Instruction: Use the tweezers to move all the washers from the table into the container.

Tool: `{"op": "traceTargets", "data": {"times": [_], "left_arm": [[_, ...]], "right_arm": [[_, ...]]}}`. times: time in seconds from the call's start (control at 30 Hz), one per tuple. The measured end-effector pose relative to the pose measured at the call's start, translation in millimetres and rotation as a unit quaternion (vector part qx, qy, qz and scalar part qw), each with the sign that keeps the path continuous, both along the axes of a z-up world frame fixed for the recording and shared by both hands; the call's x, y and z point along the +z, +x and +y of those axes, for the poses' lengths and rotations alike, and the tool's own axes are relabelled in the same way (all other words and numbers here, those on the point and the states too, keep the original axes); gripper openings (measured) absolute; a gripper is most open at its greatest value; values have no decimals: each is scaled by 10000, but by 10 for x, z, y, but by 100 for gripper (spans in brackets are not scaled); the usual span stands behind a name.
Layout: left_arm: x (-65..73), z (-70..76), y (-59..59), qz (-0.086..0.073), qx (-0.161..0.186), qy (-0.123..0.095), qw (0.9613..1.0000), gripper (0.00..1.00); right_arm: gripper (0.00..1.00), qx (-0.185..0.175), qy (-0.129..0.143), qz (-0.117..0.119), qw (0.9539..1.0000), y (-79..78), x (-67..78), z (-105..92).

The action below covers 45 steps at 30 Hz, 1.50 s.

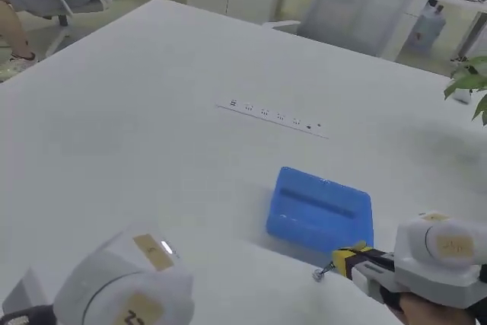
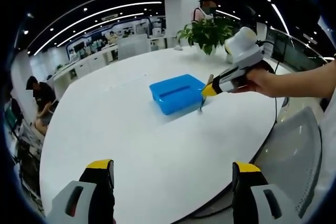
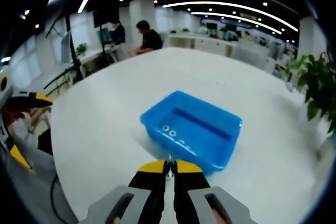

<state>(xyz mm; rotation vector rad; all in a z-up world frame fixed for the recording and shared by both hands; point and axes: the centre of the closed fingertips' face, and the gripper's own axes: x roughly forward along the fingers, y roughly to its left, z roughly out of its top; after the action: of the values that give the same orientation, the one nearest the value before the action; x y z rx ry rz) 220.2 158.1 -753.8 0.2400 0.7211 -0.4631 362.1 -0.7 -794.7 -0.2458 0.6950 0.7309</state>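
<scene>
Supporting surface: white table [image 1: 152,112].
Container [image 1: 319,211]: blue, near right, long axis left-right.
Left gripper [image 2: 173,182]: jaws spread, empty.
Right gripper [image 3: 169,167]: jaws pinching tweezers [image 1: 326,270], tips aimed left-down, beside container's near wall.
Washers [image 3: 169,129]: few, inside container.

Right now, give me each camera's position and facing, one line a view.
Left gripper view: on the left tongs, jaws apart below; faces across the table to the container, right tongs and hand.
Right gripper view: on the right tongs, shut on tweezers; faces into the container with washers.
Head view: headset, looking down at container and both tongs.
Shared: all see the container.
</scene>
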Motion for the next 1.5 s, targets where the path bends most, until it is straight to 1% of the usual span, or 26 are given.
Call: {"op": "traceTargets", "data": {"times": [0.07, 0.17, 0.3, 0.43, 0.53, 0.67, 0.8, 1.0, 1.17, 1.27, 1.37, 1.43, 1.5], "left_arm": [[4, -2, 3, -8, 2, -9, 10000, 95], [15, -17, 3, -29, -36, 13, 10000, 95], [21, -10, 3, -43, -37, 22, 10000, 96], [30, -1, 0, -60, -21, 0, 10000, 96], [36, -6, -4, -70, -41, 11, 10000, 96], [43, -8, -5, -87, -49, 26, 9999, 96], [50, 15, -6, -101, -21, 45, 9999, 96], [56, 17, -10, -109, -15, 43, 9999, 96], [61, 7, -12, -109, -39, 59, 9999, 96], [64, 19, -6, -107, -47, 111, 9999, 96], [84, 28, 6, -122, -42, 112, 9999, 96], [98, 31, 16, -135, -28, 108, 9998, 96], [100, 31, 22, -140, -17, 112, 9998, 96]], "right_arm": [[0, 24, -9, -57, 10000, -1, 63, 7], [0, 28, 104, -99, 9999, 13, 161, 12], [0, 55, 140, -189, 9997, 20, 270, 19], [0, 15, 187, -306, 9994, 23, 396, 8], [0, -31, 271, -375, 9989, 41, 489, 0], [0, -92, 284, -478, 9984, 100, 561, -29], [0, -140, 323, -521, 9980, 153, 605, -43], [0, -164, 319, -598, 9976, 230, 638, -54], [0, -230, 297, -673, 9970, 332, 659, -72], [0, -243, 210, -697, 9971, 388, 625, -87], [0, -265, 174, -631, 9975, 482, 539, -123], [0, -258, 91, -617, 9977, 532, 481, -138], [0, -259, 37, -584, 9980, 557, 428, -140]]}}
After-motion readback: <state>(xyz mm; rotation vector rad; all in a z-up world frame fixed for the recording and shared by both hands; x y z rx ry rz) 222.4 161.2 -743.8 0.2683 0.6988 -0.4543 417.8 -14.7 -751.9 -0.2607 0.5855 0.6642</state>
